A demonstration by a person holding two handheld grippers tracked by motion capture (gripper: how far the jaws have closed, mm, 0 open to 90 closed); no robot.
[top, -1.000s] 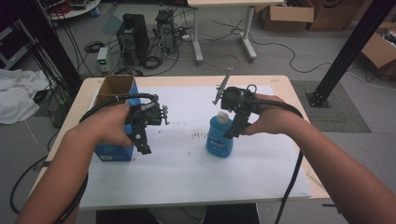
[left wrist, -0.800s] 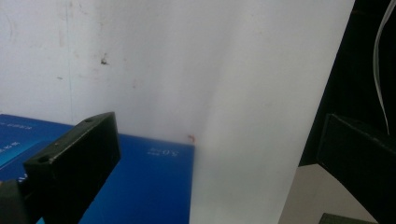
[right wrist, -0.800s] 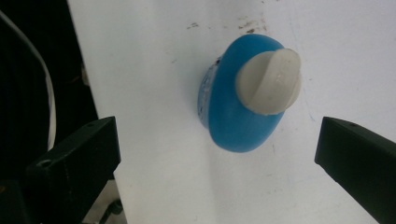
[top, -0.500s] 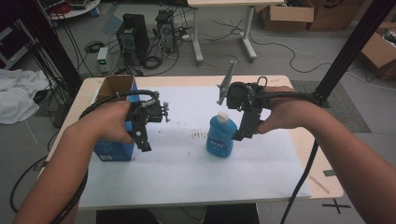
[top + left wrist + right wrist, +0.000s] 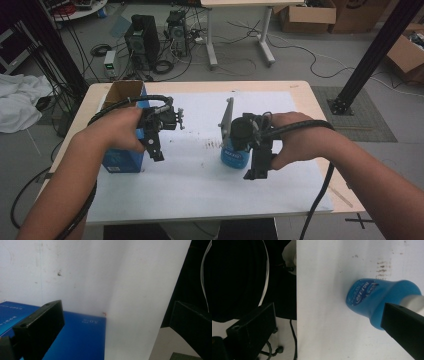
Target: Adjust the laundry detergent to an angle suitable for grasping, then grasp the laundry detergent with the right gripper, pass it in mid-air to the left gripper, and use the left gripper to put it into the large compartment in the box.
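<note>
1. Overhead, I see my left gripper (image 5: pixel 156 150) held above the left part of the table (image 5: pixel 300 92), which is covered by a white sheet (image 5: pixel 200 185); its jaws point down and toward the near edge
2. Just beside and under that gripper stands a blue box (image 5: pixel 121 159) near the table's left edge, its brown open top facing the far left corner
3. From the left gripper view, the jaws stand wide apart with nothing between them; the blue box (image 5: pixel 80 337) lies below the left jaw and the white sheet (image 5: pixel 140 290) spreads behind
4. My right gripper (image 5: pixel 256 167) sits near the middle of the table, angled down toward the near edge, with my right hand (image 5: pixel 295 140) wrapped round its body
5. A blue bottle (image 5: pixel 234 156) stands upright on the sheet near the table's centre, just left of the right gripper and partly hidden beneath its body
6. From the right gripper view, the jaws are spread wide and clamp nothing; the blue bottle (image 5: pixel 377 298) lies off to one side, partly behind the right-hand jaw and not between the two. Whether that jaw touches it, I cannot tell
7. A grey three-cornered plate (image 5: pixel 227 117) rises from the right gripper toward the far edge
8. A smudge of dark marks (image 5: pixel 212 145) stains the sheet between the two grippers, just left of the bottle
9. Black cables trail from both grippers back along my forearms toward the near edge
</note>
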